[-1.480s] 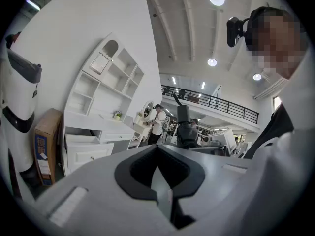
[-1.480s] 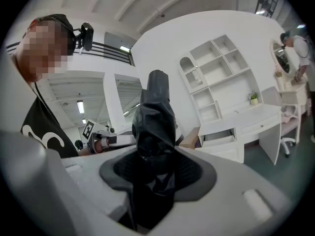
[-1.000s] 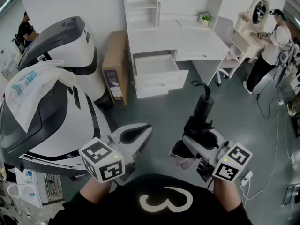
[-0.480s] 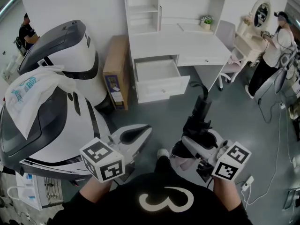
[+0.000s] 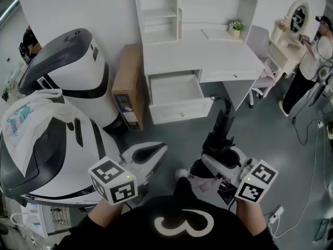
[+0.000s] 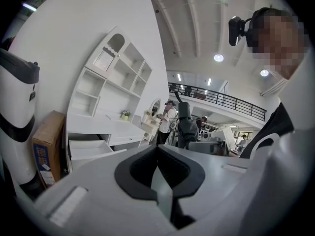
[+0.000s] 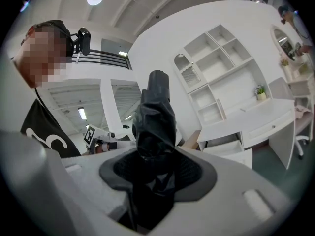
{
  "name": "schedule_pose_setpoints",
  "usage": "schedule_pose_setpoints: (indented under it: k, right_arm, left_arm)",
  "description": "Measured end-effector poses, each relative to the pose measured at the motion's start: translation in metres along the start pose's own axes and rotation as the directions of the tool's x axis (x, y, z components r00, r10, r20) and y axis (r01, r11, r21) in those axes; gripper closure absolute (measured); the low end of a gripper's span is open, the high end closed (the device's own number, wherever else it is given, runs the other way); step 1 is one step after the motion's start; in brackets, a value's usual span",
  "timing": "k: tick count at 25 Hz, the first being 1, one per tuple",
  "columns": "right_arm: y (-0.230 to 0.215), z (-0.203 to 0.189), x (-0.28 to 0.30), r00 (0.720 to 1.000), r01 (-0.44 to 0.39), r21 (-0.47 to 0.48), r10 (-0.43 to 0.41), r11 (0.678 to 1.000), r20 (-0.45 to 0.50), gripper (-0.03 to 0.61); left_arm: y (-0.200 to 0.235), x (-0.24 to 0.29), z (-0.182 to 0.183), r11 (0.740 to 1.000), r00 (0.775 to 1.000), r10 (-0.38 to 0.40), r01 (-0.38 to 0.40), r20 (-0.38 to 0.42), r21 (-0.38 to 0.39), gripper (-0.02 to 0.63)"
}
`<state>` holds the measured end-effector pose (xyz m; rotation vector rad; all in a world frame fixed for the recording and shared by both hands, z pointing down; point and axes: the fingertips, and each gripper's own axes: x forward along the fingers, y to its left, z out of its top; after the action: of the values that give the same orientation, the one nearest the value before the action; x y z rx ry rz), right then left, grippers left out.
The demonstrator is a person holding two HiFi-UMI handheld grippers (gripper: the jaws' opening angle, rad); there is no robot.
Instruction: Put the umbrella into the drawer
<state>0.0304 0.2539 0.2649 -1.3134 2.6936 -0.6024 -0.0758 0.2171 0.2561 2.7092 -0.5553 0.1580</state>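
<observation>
Left gripper (image 5: 156,151): jaws together, nothing between them; held low in front of the torso, pointing forward and slightly down. Right gripper (image 5: 210,160): alongside it, roughly level, jaws clamped on the umbrella (image 5: 225,123).

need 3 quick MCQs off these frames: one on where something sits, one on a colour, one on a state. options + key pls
1. Where is the cardboard box?
A. On the floor, beside the left end of the white desk as the head view shows it
B. On the desk top
C. Inside the drawer

2. What colour is the folded umbrella?
A. Red
B. Black
C. White

3. What state is the drawer in?
A. Pushed shut
B. Taken out and lying on the floor
C. Pulled open

Key:
1 A: the box stands on the floor next to the desk's end.
2 B: black fabric sits clamped between the jaws of the right gripper.
3 C: its white inside shows from above.
</observation>
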Motion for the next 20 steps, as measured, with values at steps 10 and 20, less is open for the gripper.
schedule_pose_setpoints:
  k: [10,20]
  right_arm:
    - [-0.161,0.054,0.064,1.0,-0.001,0.061,0.003,0.998,-0.031,0.385]
    - [-0.254,0.089,0.129,0.995,-0.035,0.048,0.04,0.998,-0.097,0.385]
  left_arm:
    - [0.093,0.139,0.049,0.999,0.998,0.022,-0.024,-0.066,-0.032,0.609]
    - [0.173,0.223,0.081,0.997,0.998,0.042,-0.045,-0.057,-0.058,0.609]
